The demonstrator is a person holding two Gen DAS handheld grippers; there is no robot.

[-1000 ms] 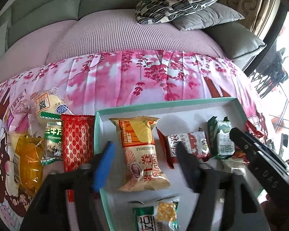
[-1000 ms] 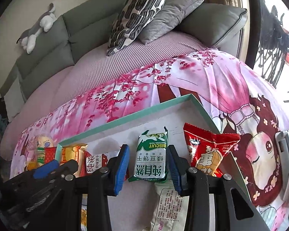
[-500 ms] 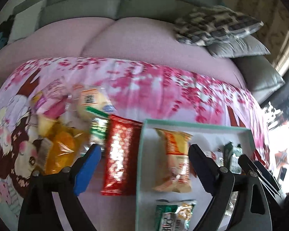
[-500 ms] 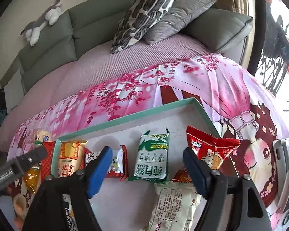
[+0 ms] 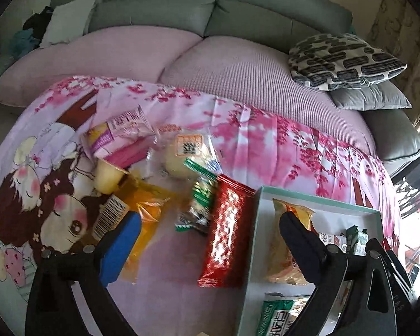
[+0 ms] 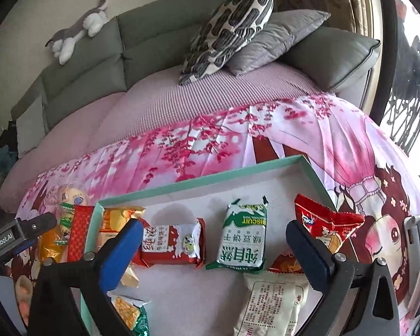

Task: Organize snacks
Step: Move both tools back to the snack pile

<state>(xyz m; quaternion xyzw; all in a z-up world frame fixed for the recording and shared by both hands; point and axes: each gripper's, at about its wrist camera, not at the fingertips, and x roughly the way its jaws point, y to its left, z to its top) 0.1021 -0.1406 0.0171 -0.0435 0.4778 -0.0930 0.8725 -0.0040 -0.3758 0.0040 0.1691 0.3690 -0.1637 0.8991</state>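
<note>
Both claws have just been opening and hold nothing: the left gripper (image 5: 207, 249) gapes over a red packet (image 5: 226, 233) lying just outside the tray (image 5: 253, 238), the right gripper (image 6: 214, 252) over a green biscuit packet (image 6: 243, 238) inside it.

Left gripper (image 5: 210, 240), jaws just opened wide with nothing pressed between the pads, above a red snack packet (image 5: 225, 235) lying beside the teal-rimmed tray (image 5: 253, 224). Loose snacks, among them an orange packet (image 5: 151, 210), lie on the pink printed cloth (image 5: 266, 140).
</note>
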